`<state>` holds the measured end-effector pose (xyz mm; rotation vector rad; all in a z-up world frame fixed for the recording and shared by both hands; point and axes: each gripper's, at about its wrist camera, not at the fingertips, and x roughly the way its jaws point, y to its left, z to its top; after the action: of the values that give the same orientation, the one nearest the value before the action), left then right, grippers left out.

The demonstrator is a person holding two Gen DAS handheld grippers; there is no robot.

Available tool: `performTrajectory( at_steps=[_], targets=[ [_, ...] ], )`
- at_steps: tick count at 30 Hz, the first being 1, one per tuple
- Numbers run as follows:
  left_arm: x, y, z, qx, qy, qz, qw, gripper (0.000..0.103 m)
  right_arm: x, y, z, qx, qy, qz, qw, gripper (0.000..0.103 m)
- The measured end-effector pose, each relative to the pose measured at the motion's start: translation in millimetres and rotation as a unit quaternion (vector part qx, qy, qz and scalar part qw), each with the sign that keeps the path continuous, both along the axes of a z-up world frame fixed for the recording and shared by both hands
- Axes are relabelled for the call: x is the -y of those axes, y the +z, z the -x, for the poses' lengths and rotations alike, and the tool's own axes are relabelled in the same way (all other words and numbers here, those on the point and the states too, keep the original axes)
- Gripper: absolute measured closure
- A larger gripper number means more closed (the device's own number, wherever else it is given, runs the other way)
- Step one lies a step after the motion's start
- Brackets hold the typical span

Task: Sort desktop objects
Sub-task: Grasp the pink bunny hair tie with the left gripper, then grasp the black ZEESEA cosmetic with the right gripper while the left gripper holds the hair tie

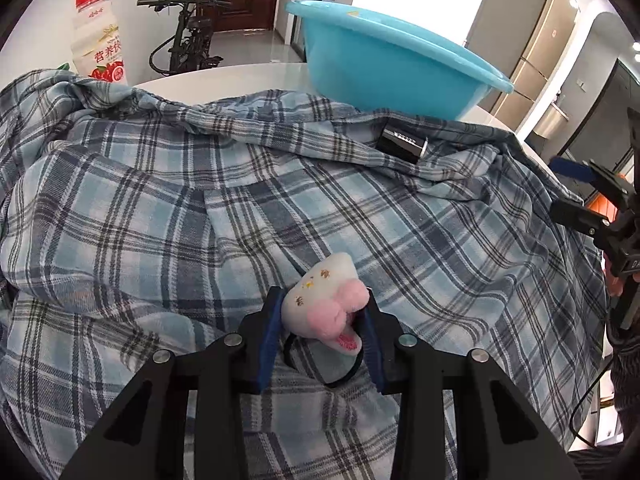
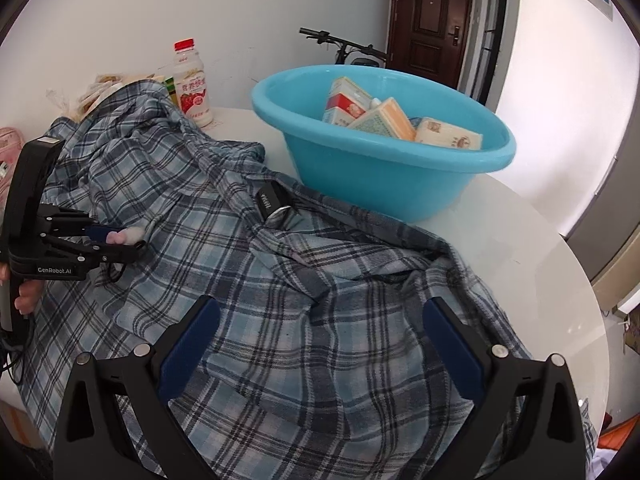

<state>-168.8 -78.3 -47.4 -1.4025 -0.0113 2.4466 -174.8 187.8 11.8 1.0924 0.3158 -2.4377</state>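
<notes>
A small plush hair tie (image 1: 320, 300), white and pink with a black elastic loop, sits between the blue pads of my left gripper (image 1: 323, 295), which is shut on it just above a blue plaid shirt (image 1: 160, 200). The right wrist view shows the same left gripper (image 2: 120, 240) at the left, holding the plush hair tie (image 2: 130, 235). My right gripper (image 2: 320, 306) is open over the plaid shirt (image 2: 320, 260) with nothing between its fingers. In the left wrist view the right gripper (image 1: 568, 190) shows at the right edge.
A blue plastic basin (image 2: 360, 152) with several cartons (image 2: 392, 120) stands at the back of the white round table (image 2: 520, 248). A black boxy object (image 2: 274, 200) lies in the shirt's folds near the basin. A red-capped drink bottle (image 2: 192, 84) stands at the back left.
</notes>
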Motion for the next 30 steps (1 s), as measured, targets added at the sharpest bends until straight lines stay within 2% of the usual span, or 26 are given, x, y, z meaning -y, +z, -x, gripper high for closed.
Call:
performTrajectory(
  at_steps=[4, 7, 10, 17, 19, 21, 25, 30],
  targets=[
    [-13, 0, 0, -0.016, 0.015, 0.050, 0.9985, 0.064, 16, -1, 4, -0.003, 0.020, -0.003, 1.000, 0.002],
    [-20, 4, 1, -0.033, 0.024, 0.069, 0.9968, 0.064, 28, -1, 8, 0.001, 0.020, 0.007, 1.000, 0.002],
    [-26, 8, -1, -0.055, 0.027, 0.087, 0.9943, 0.064, 37, -2, 13, 0.014, 0.025, 0.035, 0.999, 0.002],
    [-31, 3, -2, -0.066, 0.032, 0.104, 0.9918, 0.064, 51, -9, 32, 0.052, 0.049, 0.106, 0.992, 0.004],
    [-28, 2, -2, -0.068, 0.038, 0.096, 0.9923, 0.064, 53, -13, 40, 0.056, 0.046, 0.117, 0.990, 0.012],
    [-25, 1, 0, -0.070, 0.042, 0.089, 0.9928, 0.064, 58, -19, 49, 0.059, 0.043, 0.110, 0.991, 0.030],
    [-21, -3, 2, -0.075, 0.050, 0.079, 0.9927, 0.064, 71, -31, 62, 0.052, 0.041, 0.075, 0.995, 0.035],
    [-15, 3, 3, -0.085, 0.054, 0.068, 0.9926, 0.064, 84, -39, 71, 0.018, 0.051, 0.032, 0.998, 0.055]
  ],
)
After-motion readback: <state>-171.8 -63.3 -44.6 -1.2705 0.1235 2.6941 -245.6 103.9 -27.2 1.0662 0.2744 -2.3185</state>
